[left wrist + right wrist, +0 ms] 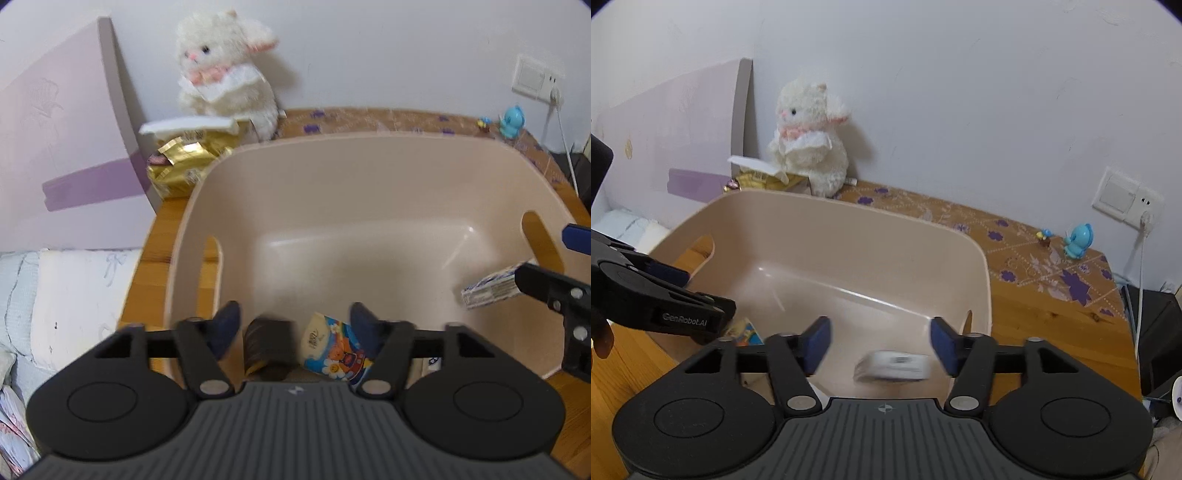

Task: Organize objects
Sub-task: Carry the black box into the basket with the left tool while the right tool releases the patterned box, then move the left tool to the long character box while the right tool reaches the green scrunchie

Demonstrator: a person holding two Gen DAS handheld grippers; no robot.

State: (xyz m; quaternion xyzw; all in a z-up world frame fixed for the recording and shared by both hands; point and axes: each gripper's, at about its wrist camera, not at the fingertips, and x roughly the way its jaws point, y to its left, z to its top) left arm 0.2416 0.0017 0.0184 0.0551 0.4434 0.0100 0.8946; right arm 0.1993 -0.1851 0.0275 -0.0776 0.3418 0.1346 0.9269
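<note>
- Left wrist view: beige plastic bin (369, 192) on the wooden tabletop (155, 236); dark packet (267, 345) and cartoon-printed tissue pack (332, 349) lie at its near end.
- Left hand-held gripper (295, 332): jaws wide, holding nothing, above those two items.
- Right hand-held gripper (879, 343): jaws wide, empty; blurred white box (892, 365) between and below its fingers, inside the bin.
- White plush toy (225, 70) against the wall, gold bag (181, 166) beside it, blue figurine (1078, 240) well apart.

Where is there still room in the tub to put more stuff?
The far half of the tub floor is bare, up to its back wall. The near end is crowded: a tissue pack, a dark packet and a white box. Both grippers hang open there, left and right.
</note>
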